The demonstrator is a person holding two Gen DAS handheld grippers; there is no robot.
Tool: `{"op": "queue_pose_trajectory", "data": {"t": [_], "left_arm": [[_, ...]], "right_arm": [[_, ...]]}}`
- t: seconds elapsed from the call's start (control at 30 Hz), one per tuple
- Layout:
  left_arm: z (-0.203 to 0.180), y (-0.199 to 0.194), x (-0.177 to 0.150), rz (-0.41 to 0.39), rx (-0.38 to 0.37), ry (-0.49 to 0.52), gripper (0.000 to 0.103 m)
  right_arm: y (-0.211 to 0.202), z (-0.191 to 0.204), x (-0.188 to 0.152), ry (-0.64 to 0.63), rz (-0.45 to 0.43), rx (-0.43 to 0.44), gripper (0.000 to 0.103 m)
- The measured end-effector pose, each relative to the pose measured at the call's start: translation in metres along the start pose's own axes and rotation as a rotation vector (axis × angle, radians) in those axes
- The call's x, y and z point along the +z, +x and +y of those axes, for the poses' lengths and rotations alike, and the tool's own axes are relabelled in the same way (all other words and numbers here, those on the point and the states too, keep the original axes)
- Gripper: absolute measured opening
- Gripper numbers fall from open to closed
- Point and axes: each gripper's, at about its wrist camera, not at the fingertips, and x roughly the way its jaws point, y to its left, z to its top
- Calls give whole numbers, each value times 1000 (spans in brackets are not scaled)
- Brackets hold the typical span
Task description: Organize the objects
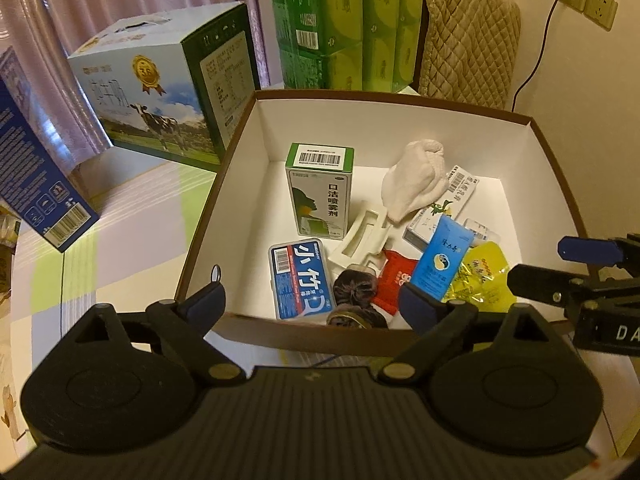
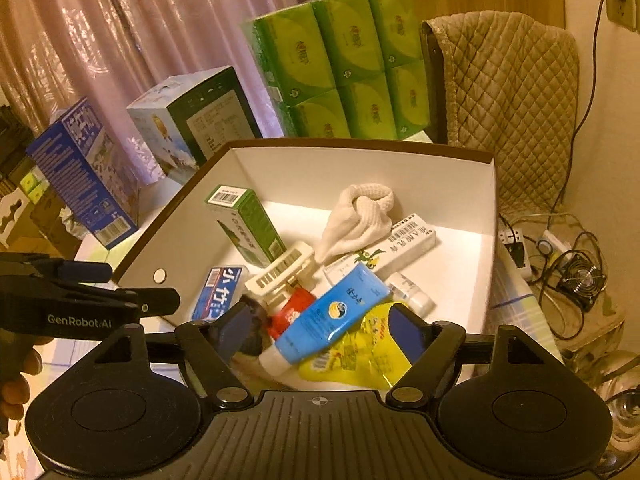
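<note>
A brown box with white inner walls (image 1: pixel 360 120) (image 2: pixel 360 168) holds several small items. A green-and-white spray carton (image 1: pixel 320 192) (image 2: pixel 248 224) stands upright at the back left. In front lie a blue-and-red floss case (image 1: pixel 302 280) (image 2: pixel 220 292), a white plastic holder (image 1: pixel 360 240), a white cloth (image 1: pixel 416 184) (image 2: pixel 360 216), a blue tube (image 1: pixel 440 264) (image 2: pixel 328 316) and a yellow packet (image 1: pixel 480 280) (image 2: pixel 360 356). My left gripper (image 1: pixel 314 304) (image 2: pixel 128 286) hovers open over the box's near edge. My right gripper (image 2: pixel 322 330) (image 1: pixel 560 266) is open above the tube and packet, holding nothing.
A cow-print carton (image 1: pixel 152 92), a blue carton (image 1: pixel 32 184) and green tissue packs (image 1: pixel 348 24) stand behind and left of the box. A quilted cover (image 1: pixel 468 40) is at the back right. A fan and cables (image 2: pixel 580 280) lie at the right. A hand (image 2: pixel 16 380) shows at lower left.
</note>
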Motion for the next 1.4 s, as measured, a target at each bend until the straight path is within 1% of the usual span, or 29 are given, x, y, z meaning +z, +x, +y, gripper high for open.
{"op": "queue_pose_trajectory", "data": {"t": [0.07,0.23,0.47,0.7,0.9,1.07,1.17,1.4], "left_arm": [[-3,-7,-4,-12,5,-4,96],[-11,-23,-12,-38,21,-11,99],[-13,-53,-25,-72,27,-34,100],[-7,-86,-47,-111,26,-49,102],[5,-112,-78,-120,10,-72,102],[16,-135,-113,-116,18,-86,102],[23,-151,-136,-122,11,-107,102],[31,-186,-182,-117,33,-119,102]], "right_arm": [[-6,0,-3,-12,-2,-2,75],[-21,0,-11,-26,-16,-5,75],[-43,3,-24,-38,-22,-26,76],[-64,15,-42,-33,-23,-27,76],[-82,34,-62,-39,-24,-39,76],[-98,54,-84,-44,-22,-42,76],[-112,66,-99,-55,-22,-40,76],[-138,85,-133,-50,-20,-25,76]]}}
